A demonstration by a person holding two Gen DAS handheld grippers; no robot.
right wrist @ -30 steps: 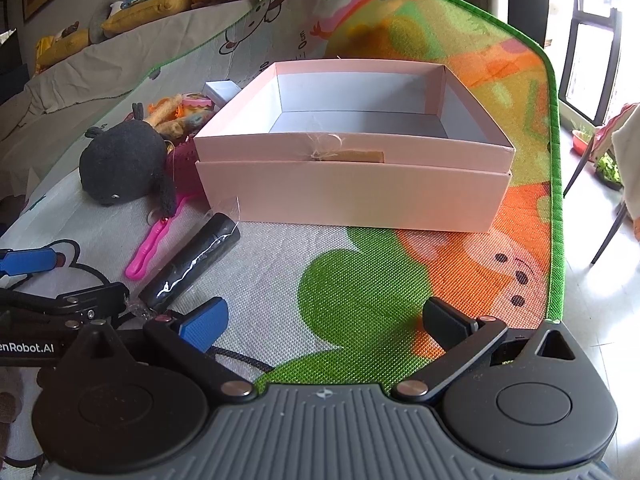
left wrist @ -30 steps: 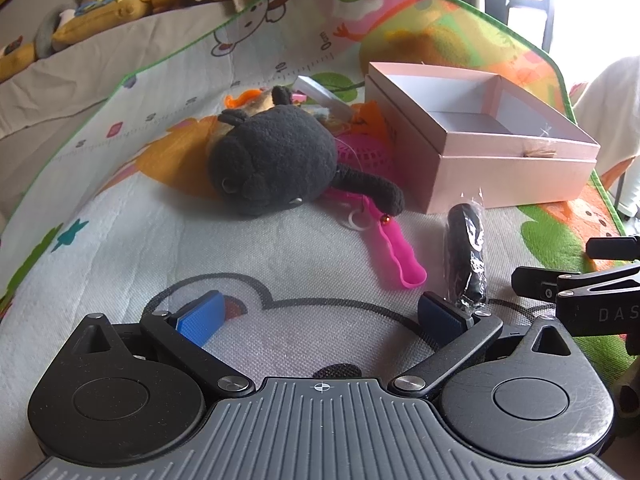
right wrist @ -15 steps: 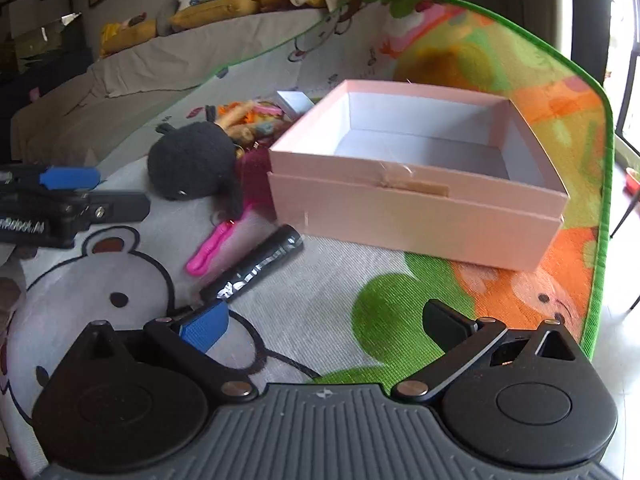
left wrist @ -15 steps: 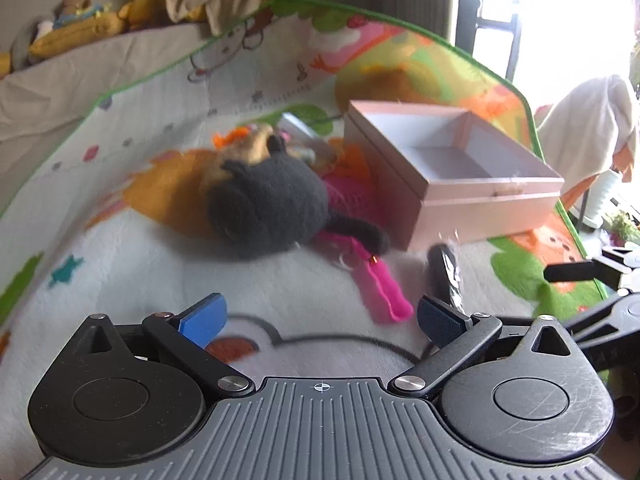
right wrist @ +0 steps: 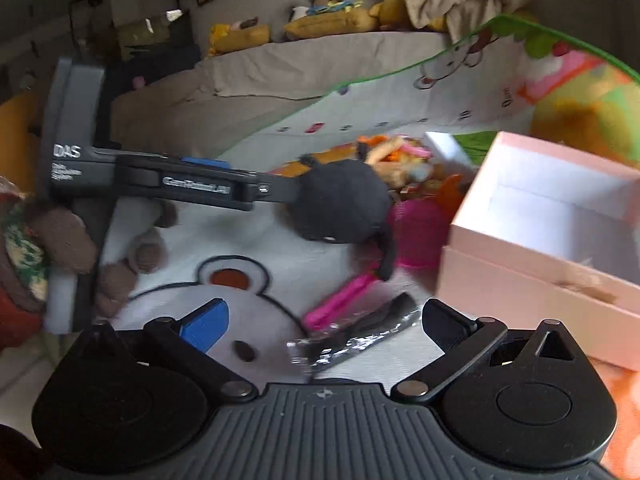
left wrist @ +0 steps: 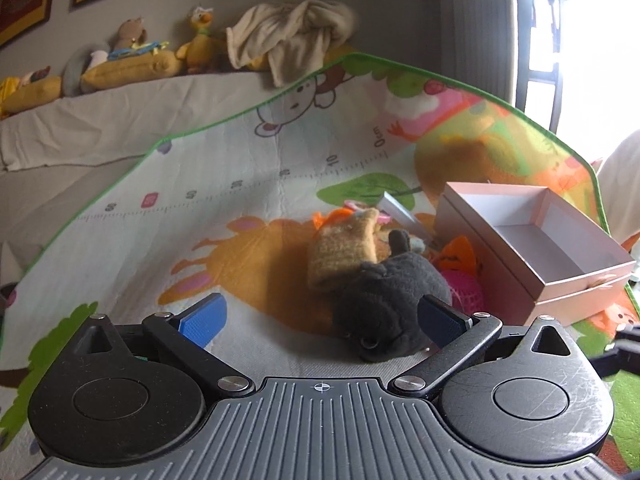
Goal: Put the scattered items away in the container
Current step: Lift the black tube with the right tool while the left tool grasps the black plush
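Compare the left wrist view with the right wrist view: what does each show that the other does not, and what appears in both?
Only the left wrist view shows the left tongs from behind, open, with the black plush toy lying between their tips.

Only the right wrist view shows the wrapped black tube, the pink handle, a brown plush toy at the left edge, and the open right tongs.

Both show the black plush toy, the empty pink box, the play mat and the stuffed animals on the back ledge.
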